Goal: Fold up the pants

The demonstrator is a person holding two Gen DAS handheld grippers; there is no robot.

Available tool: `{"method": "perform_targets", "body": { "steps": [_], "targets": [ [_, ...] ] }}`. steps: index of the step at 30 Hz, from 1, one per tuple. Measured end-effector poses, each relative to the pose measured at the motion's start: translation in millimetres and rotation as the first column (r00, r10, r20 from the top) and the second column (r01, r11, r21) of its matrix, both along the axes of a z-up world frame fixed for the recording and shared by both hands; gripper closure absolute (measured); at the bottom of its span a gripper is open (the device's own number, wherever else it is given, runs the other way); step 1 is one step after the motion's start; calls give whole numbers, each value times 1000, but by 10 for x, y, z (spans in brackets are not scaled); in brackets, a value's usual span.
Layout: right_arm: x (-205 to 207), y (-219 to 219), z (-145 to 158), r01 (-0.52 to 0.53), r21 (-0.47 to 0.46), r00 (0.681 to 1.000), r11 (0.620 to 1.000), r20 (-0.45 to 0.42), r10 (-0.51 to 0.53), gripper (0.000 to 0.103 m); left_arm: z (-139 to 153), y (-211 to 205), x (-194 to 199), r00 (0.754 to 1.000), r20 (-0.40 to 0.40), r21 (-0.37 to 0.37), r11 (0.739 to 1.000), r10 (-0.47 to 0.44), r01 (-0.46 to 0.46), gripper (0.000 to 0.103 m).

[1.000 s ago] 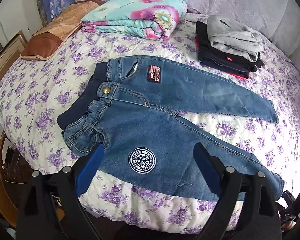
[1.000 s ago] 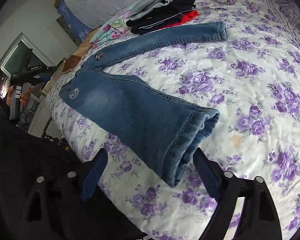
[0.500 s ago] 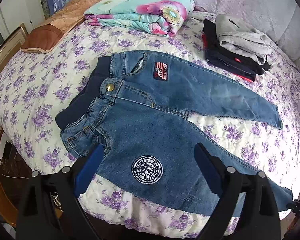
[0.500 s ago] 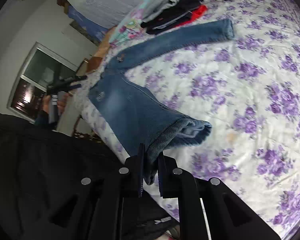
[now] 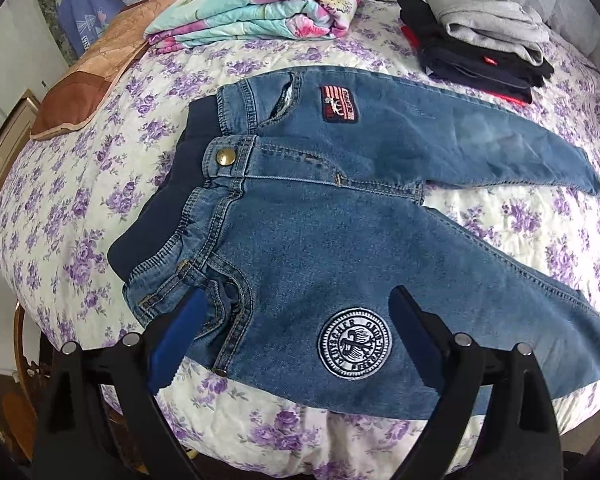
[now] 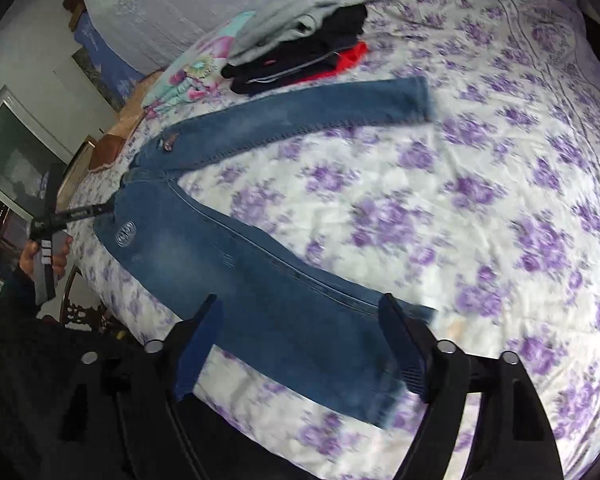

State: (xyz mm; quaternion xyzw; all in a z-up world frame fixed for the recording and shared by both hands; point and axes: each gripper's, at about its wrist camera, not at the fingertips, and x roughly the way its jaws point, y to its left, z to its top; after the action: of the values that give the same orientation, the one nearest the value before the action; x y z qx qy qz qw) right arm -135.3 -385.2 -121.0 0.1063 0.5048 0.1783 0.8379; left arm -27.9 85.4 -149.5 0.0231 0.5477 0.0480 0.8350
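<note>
Pants (image 5: 340, 216) lie flat on the purple-flowered bedspread (image 5: 72, 184), front side up, waist toward the edge of the bed on your left and the two legs splayed apart in a V. The nearer leg runs along the edge of the bed, with its round white badge (image 5: 354, 343) showing; the farther leg angles away toward a stack of folded clothes (image 5: 476, 52), its red patch (image 5: 339, 104) just below the pocket. A brass button (image 5: 225, 157) sits at the waistband.

Your left gripper (image 5: 296, 336) is spread wide over the hip of the nearer leg, one blue pad by the pocket seam, the other past the badge, nothing pinched between them. Your right gripper (image 6: 300, 344) is wide apart too, hovering over the hem end of that same leg (image 6: 284, 320), with the denim lying between the fingers and not clamped. The right wrist view is motion-blurred, so whether the pads touch the fabric is unclear.

From that right view your left hand (image 6: 46, 252) shows on its gripper's handle at the far end of the pants. A folded floral quilt (image 5: 260, 4) and a brown pillow (image 5: 84, 92) rest beyond the waistband.
</note>
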Motion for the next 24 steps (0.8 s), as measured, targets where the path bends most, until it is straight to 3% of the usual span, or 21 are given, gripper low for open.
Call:
{"method": "perform_targets", "body": {
  "steps": [4, 7, 10, 17, 24],
  "targets": [
    [77, 545, -353, -46, -31, 991, 998, -125, 42, 16, -150, 68, -23, 997, -31, 16, 997, -73, 74, 13],
    [-37, 595, -676, -28, -138, 959, 990, -283, -13, 17, -261, 202, -38, 994, -67, 43, 995, -84, 87, 13],
    [-91, 715, -578, -47, -236, 962, 971, -273, -20, 17, -178, 323, 4, 995, -53, 48, 995, -90, 93, 13],
    [426, 982, 0, 4, -242, 992, 970, -122, -34, 17, 301, 253, 411, 979, 101, 83, 982, -180, 172, 13],
    [864, 1033, 183, -16, -292, 994, 956, -106, -16, 16, 390, 44, 884, 966, 94, 117, 966, -242, 230, 12]
  ]
}}
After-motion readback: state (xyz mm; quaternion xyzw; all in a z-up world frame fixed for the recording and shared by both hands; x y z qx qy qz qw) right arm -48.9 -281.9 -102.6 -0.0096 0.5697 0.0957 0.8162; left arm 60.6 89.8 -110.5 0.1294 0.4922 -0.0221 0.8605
